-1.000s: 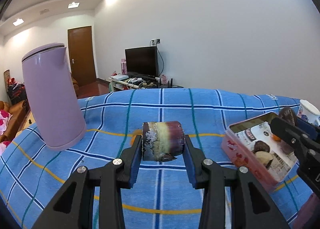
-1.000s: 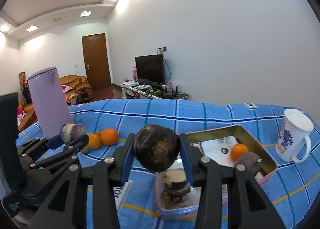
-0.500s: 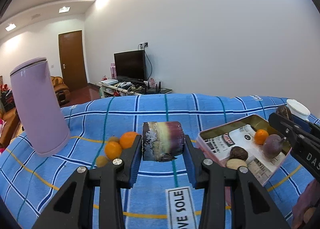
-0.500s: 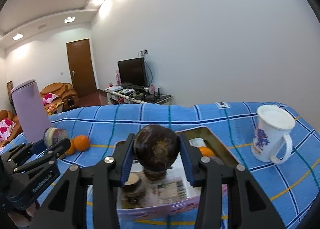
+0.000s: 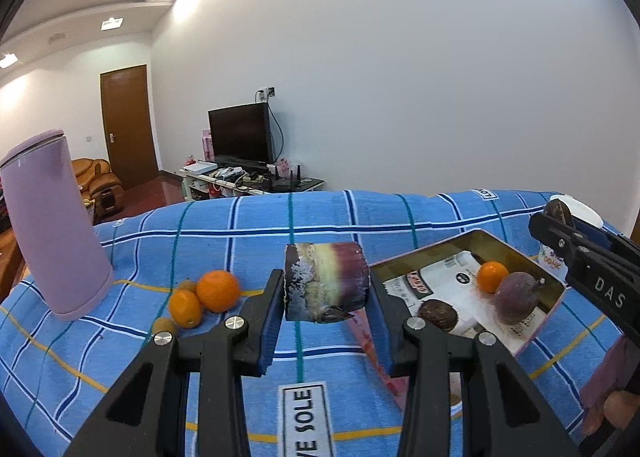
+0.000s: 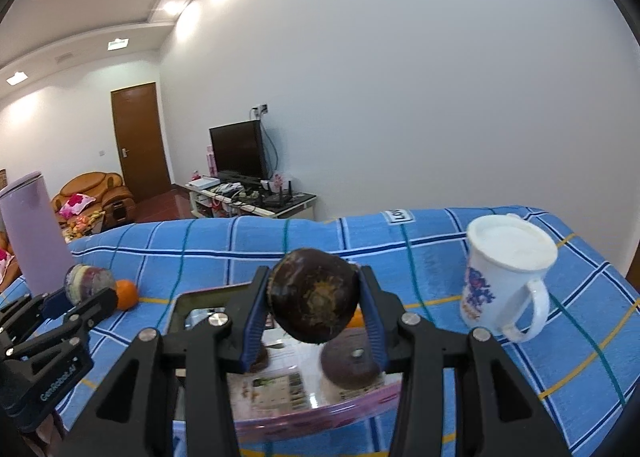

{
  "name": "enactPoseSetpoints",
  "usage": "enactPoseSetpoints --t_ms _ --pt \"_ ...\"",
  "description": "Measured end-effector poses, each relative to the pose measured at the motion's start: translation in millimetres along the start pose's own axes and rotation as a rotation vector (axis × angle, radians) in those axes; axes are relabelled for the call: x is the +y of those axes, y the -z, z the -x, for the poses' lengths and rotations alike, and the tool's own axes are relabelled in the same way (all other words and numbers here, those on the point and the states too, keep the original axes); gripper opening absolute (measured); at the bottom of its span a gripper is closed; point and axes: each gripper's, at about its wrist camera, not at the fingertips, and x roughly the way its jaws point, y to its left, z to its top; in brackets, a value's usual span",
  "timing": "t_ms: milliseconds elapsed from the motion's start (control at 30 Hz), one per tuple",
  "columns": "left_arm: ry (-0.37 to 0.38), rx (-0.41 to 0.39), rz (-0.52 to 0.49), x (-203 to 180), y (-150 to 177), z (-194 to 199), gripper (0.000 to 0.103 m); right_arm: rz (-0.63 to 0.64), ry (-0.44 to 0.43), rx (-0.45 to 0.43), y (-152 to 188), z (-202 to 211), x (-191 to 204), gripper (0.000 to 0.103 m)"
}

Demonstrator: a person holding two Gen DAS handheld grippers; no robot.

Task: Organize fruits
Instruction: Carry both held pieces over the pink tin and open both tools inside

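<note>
My left gripper (image 5: 325,289) is shut on a purple sugarcane piece (image 5: 325,281), held above the blue checked cloth just left of the pink tin box (image 5: 554,321). My right gripper (image 6: 313,307) is shut on a dark brown round fruit (image 6: 313,301), held above the tin box (image 6: 200,299). The box holds a small orange (image 5: 493,276), a purple passion fruit (image 5: 517,297) and a dark brown fruit (image 5: 438,313). Loose oranges (image 5: 218,290) and small kumquats (image 5: 184,308) lie on the cloth left of the box. My left gripper also shows in the right wrist view (image 6: 86,291).
A tall lilac kettle (image 5: 52,225) stands at the left of the cloth. A white lidded mug (image 6: 506,277) stands right of the box. The cloth's far edge drops off towards a room with a TV stand.
Both grippers have moved right with their fruit. The tin box has come nearer under the right gripper, and the kettle has slid leftwards in both views.
</note>
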Motion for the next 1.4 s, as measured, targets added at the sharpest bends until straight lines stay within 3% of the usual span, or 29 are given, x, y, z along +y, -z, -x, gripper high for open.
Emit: enactPoseSetpoints --t_ms 300,700,867,1200,1400 --pt "0.069 -0.002 -0.026 -31 -12 -9 0.041 -0.067 0.068 0.017 -4 -7 -41 0.046" --pt "0.13 0.092 -0.051 -92 -7 -49 0.041 -0.102 0.098 0.063 -2 -25 -57 0.046" --pt "0.129 0.118 -0.059 -93 -4 -55 0.041 -0.116 0.072 0.104 -2 -40 -51 0.046" --pt "0.16 0.154 -0.1 -100 -1 -63 0.041 -0.028 0.041 0.187 -1 -78 -30 0.046" --pt "0.164 0.188 -0.093 -98 0 -71 0.041 -0.021 -0.025 0.242 1 -92 -26 0.046"
